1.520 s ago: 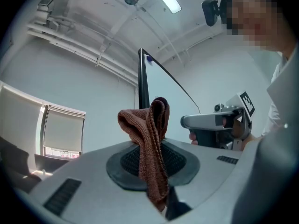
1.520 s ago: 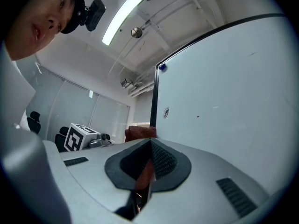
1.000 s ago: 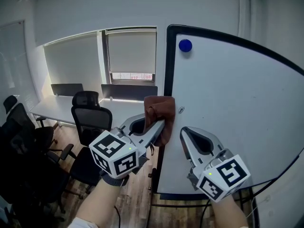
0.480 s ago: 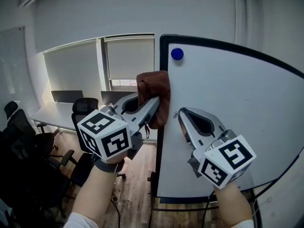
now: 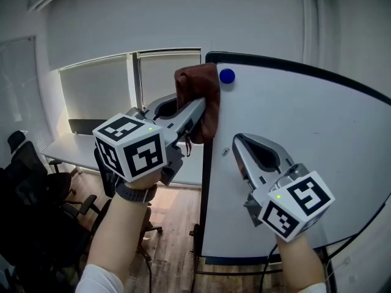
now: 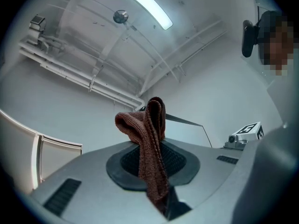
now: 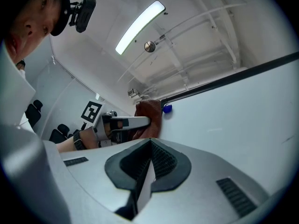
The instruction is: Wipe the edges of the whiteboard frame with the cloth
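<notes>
L gripper (image 5: 200, 107) has its fingers clamped shut on the brown cloth (image 5: 198, 96). In the left gripper view the cloth stands up folded from betw. the closed fingers, w/ a tail hanging down the near side. The cloth lies over the left upright of the whiteboard frame (image 5: 206, 176), just below the frame's top-left corner. It looks pressed on, but actual contact can't be confirmed from here. A blue magnet (image 5: 226, 75) sits on the board just inside that same corner, right beside the cloth. R gripper (image 5: 237, 141) is lower and further inside the frame. Its fingers are closed on nothing and point at the board face well below the corner. Whether the tips touch the board, can't tell. Key relation: the left upright's long axis runs straight up-down, and the top rail leaves the corner heading right. The cloth is at the upper end of the upright, so prob. the upright pass is near its end. Next move, as a guess, needs the wrist to turn round the corner so the cloth's flat side meets the top rail. L gripper is the nearer one and the only one w/ the cloth. Risk: cloth bunches at the corner and skips it, or knocks the magnet.
</notes>
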Demonstrator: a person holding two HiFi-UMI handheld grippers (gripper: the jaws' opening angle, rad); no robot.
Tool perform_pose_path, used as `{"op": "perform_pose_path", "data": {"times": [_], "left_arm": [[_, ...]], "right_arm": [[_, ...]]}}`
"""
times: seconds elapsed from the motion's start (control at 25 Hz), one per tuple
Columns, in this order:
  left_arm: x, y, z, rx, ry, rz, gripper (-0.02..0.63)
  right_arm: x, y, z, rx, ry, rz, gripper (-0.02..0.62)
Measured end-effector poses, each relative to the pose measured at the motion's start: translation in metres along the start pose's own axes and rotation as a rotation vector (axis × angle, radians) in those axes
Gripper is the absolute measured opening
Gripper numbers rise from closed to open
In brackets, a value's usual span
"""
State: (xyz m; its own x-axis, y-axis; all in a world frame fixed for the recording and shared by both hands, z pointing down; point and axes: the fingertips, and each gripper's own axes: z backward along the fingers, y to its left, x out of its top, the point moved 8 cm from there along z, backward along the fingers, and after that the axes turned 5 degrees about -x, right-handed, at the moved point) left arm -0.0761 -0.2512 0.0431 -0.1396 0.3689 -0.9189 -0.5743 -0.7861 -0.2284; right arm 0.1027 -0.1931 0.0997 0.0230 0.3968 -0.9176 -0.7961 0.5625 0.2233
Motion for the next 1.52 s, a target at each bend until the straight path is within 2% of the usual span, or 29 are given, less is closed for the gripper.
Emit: {"op": "perform_pose_path", "data": {"times": [0.44, 0.6, 0.72, 0.88, 1.12, 1.36, 1.52], "left_arm": [[0.026, -0.002, -0.001, 0.005, -0.062, -0.028, 0.066], [0.042, 0.001, 0.009, 0.039, -0.105, -0.053, 0.066], [0.054, 0.008, 0.011, 0.094, -0.093, -0.113, 0.065], [0.04, 0.009, 0.009, 0.107, -0.056, -0.122, 0.066], [0.007, -0.005, 0.01, 0.037, -0.021, -0.095, 0.064], [-0.002, 0.005, 0.005, 0.027, -0.013, -0.058, 0.064], [-0.005, 0.009, 0.004, 0.03, -0.008, -0.04, 0.064]], "right_arm": [[0.007, 0.001, -0.003, 0.014, -0.029, -0.01, 0.005], [0.006, 0.007, 0.004, 0.019, -0.04, -0.01, 0.005], [0.013, 0.006, -0.001, 0.021, -0.045, -0.006, 0.005], [0.003, 0.01, 0.002, 0.029, -0.033, -0.012, 0.005], [-0.019, 0.021, 0.014, 0.024, -0.025, -0.028, 0.005], [-0.015, 0.012, 0.0, 0.014, -0.011, -0.026, 0.005], [0.002, 0.008, -0.015, 0.009, -0.022, -0.014, 0.005]]}}
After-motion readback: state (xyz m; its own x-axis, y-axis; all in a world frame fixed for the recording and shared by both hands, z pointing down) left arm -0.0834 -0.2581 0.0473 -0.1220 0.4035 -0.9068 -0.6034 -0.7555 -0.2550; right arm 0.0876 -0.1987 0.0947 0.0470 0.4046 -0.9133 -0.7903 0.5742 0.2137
